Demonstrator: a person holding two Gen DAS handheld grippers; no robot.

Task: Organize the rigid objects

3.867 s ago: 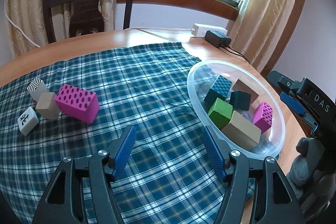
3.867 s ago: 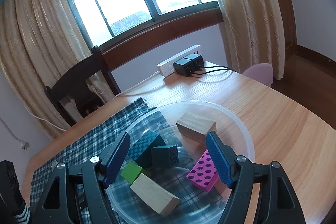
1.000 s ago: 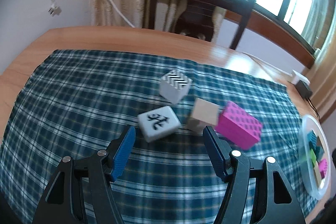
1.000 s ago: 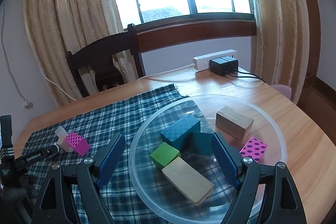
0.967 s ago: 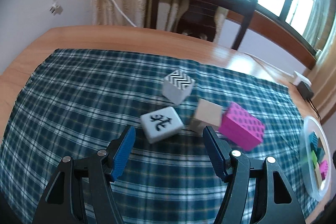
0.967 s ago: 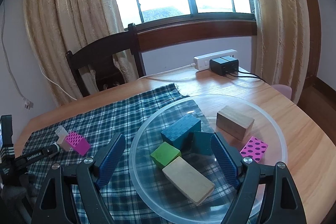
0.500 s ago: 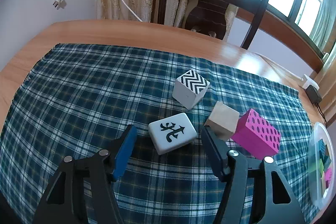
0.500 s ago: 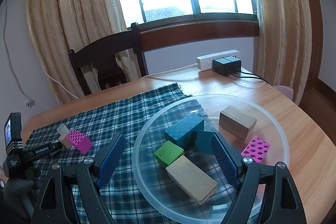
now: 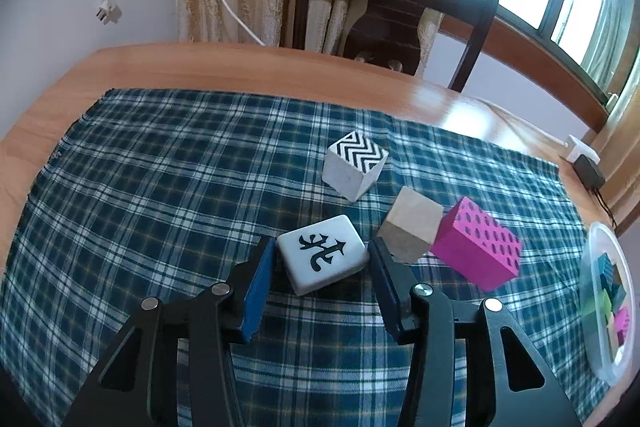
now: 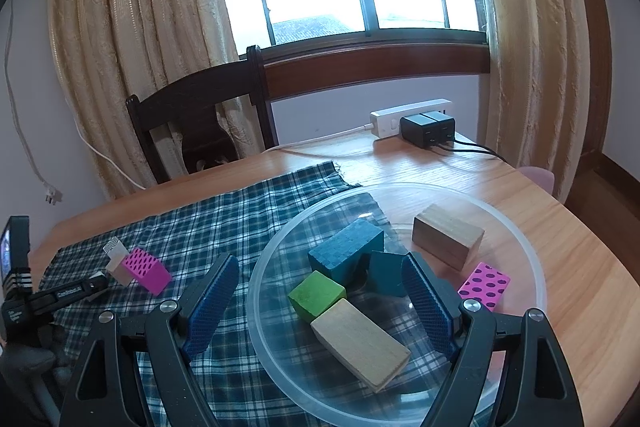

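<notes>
Clear bowl (image 10: 536, 267) holding six blocks, right gripper (image 10: 320, 303) wide above it, left gripper (image 9: 322, 259) closing round white tile (image 9: 322, 254).

1. The clear bowl (image 9: 618, 311) is cut off at the left view's right edge, and the blocks inside are too squeezed to tell apart.
2. From the right view, the left claw (image 10: 86, 287) hides the white tile.
3. The zigzag cube (image 10: 115, 249) is tiny there, and the pink dotted block (image 10: 146, 270) covers the plain wooden cube.
</notes>
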